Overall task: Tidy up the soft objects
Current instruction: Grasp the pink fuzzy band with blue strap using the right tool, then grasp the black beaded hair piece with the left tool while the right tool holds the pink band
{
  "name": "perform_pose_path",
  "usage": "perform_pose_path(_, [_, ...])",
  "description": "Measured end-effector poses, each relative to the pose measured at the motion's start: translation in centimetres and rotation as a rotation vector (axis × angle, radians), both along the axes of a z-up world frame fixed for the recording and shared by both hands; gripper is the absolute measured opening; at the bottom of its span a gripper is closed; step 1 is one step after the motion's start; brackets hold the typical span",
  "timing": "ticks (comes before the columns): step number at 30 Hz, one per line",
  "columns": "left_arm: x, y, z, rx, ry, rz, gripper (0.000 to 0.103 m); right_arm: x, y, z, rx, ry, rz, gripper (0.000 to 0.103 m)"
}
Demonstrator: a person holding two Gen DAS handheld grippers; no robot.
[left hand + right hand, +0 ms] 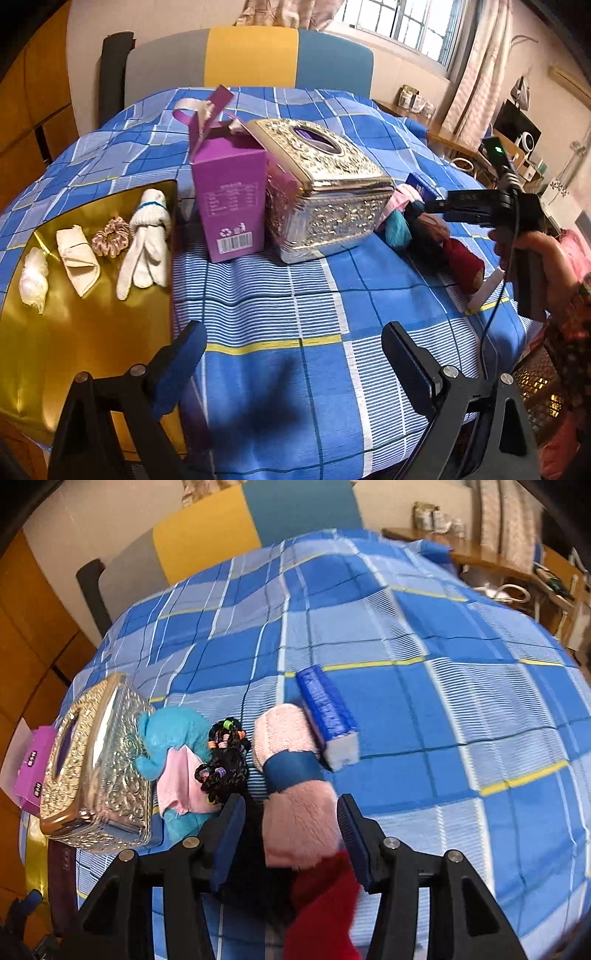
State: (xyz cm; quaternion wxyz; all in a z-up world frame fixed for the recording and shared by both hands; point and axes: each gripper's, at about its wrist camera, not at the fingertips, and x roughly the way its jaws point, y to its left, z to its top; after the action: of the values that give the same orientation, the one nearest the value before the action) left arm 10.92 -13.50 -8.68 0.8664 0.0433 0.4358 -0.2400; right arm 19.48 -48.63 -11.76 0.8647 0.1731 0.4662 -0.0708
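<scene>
Over the blue checked cloth (295, 295) my left gripper (295, 332) is open with nothing between its fingers. The gold tray (74, 332) to its left holds a white glove (147, 243), a pink scrunchie (110, 236), a folded cream cloth (77, 258) and a crumpled clear bag (33, 277). My right gripper (291, 812) is open and straddles a pink fuzzy bundle (295, 834) with a blue band (291, 771); a gap shows at the left pad. A red plush (325, 897) lies under it. A teal plush (173, 731) and a black curly hair-tie bundle (225, 768) lie just left.
An embossed metal tissue box (325, 192) and an opened purple carton (229, 199) stand mid-table between tray and pile. A blue-and-white box (325, 709) touches the pink bundle's far end. A chair back (251, 55) stands behind the table. A hand (532, 254) holds the right gripper.
</scene>
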Motion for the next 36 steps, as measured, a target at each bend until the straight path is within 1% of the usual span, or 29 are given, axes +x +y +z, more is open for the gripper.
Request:
perform_pose_path(4, [0.1,-1.0,-0.3,0.021,0.003,-0.013,0.096,1.7,0.2,-1.6,0.02,0.03,0.049,0.052])
perform_pose_path(5, [0.2,-1.4,-0.4,0.027,0.0,-0.015,0.096,2.0,0.2,-1.7,0.006,0.034,0.052,0.052])
perform_pose_path(7, [0.2,-2.1,-0.4,0.031,0.004,-0.025,0.096,2.3,0.1,-1.9,-0.008,0.035,0.064,0.053])
perform_pose_path(11, [0.3,-3.7,-0.5,0.034,0.006,-0.046,0.096,2.5,-0.3,-2.1,0.012,0.028,0.079,0.053])
perform_pose_path(13, [0.2,-4.9,-0.4,0.035,0.0,-0.065,0.096,2.7,-0.2,-2.3,0.006,0.045,0.082,0.052])
perform_pose_path(14, [0.2,-5.5,-0.3,0.037,-0.005,-0.074,0.096,2.8,-0.2,-2.5,-0.003,0.06,0.083,0.05])
perform_pose_path(15, [0.2,-5.9,-0.2,0.035,-0.008,-0.081,0.096,2.8,-0.2,-2.6,-0.013,0.072,0.08,0.04])
perform_pose_path(16, [0.2,-6.7,0.1,0.031,-0.014,-0.093,0.096,2.8,-0.3,-2.7,-0.025,0.08,0.072,0.037])
perform_pose_path(17, [0.2,-7.2,0.2,0.032,-0.019,-0.1,0.096,2.7,-0.4,-2.7,-0.015,0.074,0.068,0.035])
perform_pose_path(19, [0.3,-8.4,0.5,0.037,-0.029,-0.111,0.096,2.2,-1.0,-2.4,0.019,0.051,0.062,0.032])
perform_pose_path(21, [0.7,-9.6,0.9,0.03,-0.031,-0.122,0.096,1.7,-1.5,-2.0,0.051,0.031,0.058,0.032])
perform_pose_path(22, [1.0,-10.4,1.2,0.024,-0.028,-0.126,0.096,1.2,-2.0,-1.7,0.086,0.011,0.046,0.031])
perform_pose_path(23, [1.3,-11.2,1.5,0.017,-0.027,-0.131,0.096,0.6,-2.7,-1.1,0.142,-0.026,0.031,0.031])
perform_pose_path(26, [2.2,-14.0,2.3,0.015,-0.033,-0.164,0.096,-0.8,-4.1,0.6,0.241,-0.135,0.002,0.029])
perform_pose_path(29, [3.4,-16.9,2.9,0.033,-0.02,-0.184,0.096,-1.9,-5.4,1.5,0.261,-0.198,-0.046,0.029])
perform_pose_path(30, [3.9,-17.8,3.0,0.027,-0.012,-0.192,0.096,-2.3,-6.0,1.6,0.28,-0.218,-0.073,0.029])
perform_pose_path(33, [5.5,-20.3,3.5,0.031,-0.01,-0.182,0.096,-2.7,-7.2,1.7,0.311,-0.243,-0.119,0.027])
perform_pose_path(34, [6.0,-21.1,3.4,0.038,-0.011,-0.185,0.096,-2.9,-7.4,1.9,0.3,-0.243,-0.133,0.027])
perform_pose_path(36, [6.8,-22.6,3.1,0.065,-0.018,-0.185,0.096,-3.1,-7.6,2.5,0.246,-0.246,-0.151,0.027])
